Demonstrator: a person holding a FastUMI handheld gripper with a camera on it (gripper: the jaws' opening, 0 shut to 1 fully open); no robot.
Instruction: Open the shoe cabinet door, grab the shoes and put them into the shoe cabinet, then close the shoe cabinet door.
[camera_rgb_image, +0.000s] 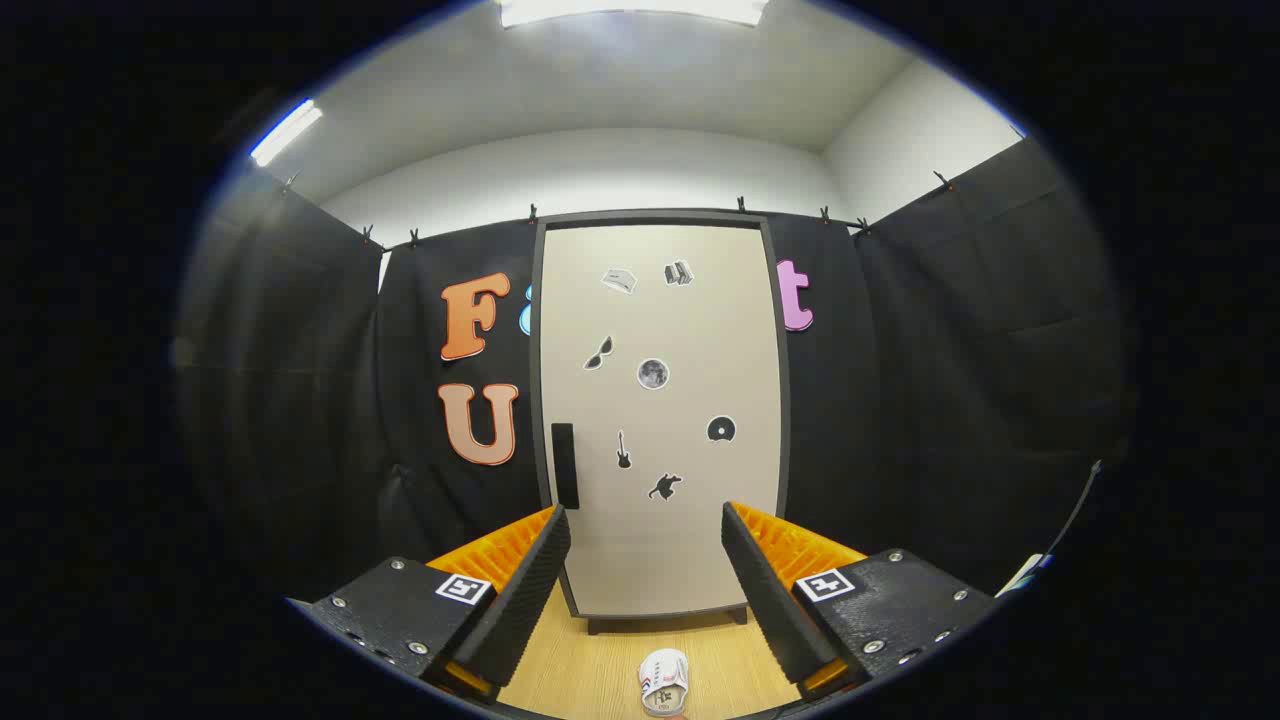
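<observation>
gripper view: the gripper (646, 560) is held level and faces the shoe cabinet (660, 420), which stands upright against the black cloth wall on a wooden floor (600, 670). the cabinet door (690, 330) is closed, pale, and carries several small stickers (652, 373). a dark vertical handle (565, 465) sits at the door's left edge, low down, beyond the left finger's tip. the fingers stand well apart and grip nothing. a white shoe (664, 682) lies on the floor between the fingers, near their base and short of the cabinet; a second shoe cannot be made out. judgement: the door has not yet been opened, so the task is at its first step. risks noted: the handle is narrow and off to one side, so an approach straight ahead would meet the flat door panel and could push the cabinet back. the shoe lies in front of the door, so a door pulled open may strike or drag it. a pull on the handle made off-axis could let the fingers slip off.
</observation>
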